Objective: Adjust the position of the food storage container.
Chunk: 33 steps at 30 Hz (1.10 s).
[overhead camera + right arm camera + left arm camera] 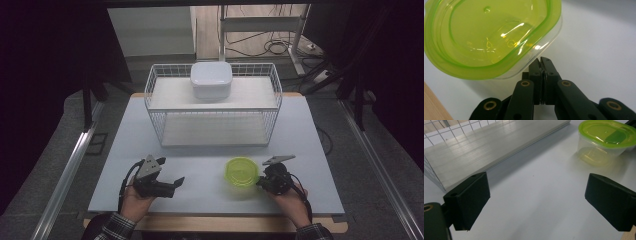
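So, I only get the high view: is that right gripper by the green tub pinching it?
Observer: In the right gripper view the right gripper has its jaws shut on each other with nothing between them. The tips sit at the tub's clear wall, just under the green lid.
Operator: And the left one?
Observer: In the left gripper view the left gripper has its jaws wide apart over bare table, and the tub stands well ahead of it.
Operator: Anything inside the tub?
Observer: From there it looks empty through the clear wall.
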Each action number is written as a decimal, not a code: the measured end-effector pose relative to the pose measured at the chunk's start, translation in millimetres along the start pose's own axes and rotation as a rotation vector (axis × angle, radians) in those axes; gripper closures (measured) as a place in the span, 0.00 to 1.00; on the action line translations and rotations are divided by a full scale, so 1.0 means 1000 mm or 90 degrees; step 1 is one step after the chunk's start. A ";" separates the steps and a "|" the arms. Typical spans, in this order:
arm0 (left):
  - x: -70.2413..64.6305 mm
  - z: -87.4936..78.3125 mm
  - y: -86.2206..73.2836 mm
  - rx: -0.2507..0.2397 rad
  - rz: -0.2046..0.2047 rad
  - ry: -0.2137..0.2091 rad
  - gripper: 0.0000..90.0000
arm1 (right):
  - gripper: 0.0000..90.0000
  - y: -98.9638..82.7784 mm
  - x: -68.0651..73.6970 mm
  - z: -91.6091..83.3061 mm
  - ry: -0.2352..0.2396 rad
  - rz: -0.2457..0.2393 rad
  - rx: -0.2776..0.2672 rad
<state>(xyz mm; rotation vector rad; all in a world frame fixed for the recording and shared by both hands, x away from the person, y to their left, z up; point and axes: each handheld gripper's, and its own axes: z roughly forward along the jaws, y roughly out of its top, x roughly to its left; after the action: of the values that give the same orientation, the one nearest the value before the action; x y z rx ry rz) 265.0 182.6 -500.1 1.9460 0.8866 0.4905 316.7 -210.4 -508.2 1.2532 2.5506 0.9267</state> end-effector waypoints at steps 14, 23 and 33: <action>0.004 -0.002 -0.001 0.003 -0.006 0.004 0.06 | 0.97 0.021 0.014 0.019 0.025 -0.028 -0.003; 0.005 -0.002 -0.002 0.006 -0.005 0.004 0.06 | 0.97 0.033 0.019 0.033 0.036 -0.042 -0.001; 0.005 -0.002 -0.002 0.005 -0.007 0.004 0.06 | 0.97 0.038 0.024 0.040 0.047 -0.059 -0.003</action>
<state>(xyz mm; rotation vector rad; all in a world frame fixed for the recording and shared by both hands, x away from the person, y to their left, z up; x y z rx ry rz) 266.4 188.6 -500.6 1.9474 0.9042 0.4879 342.7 -156.2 -514.5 1.1097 2.6366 0.9760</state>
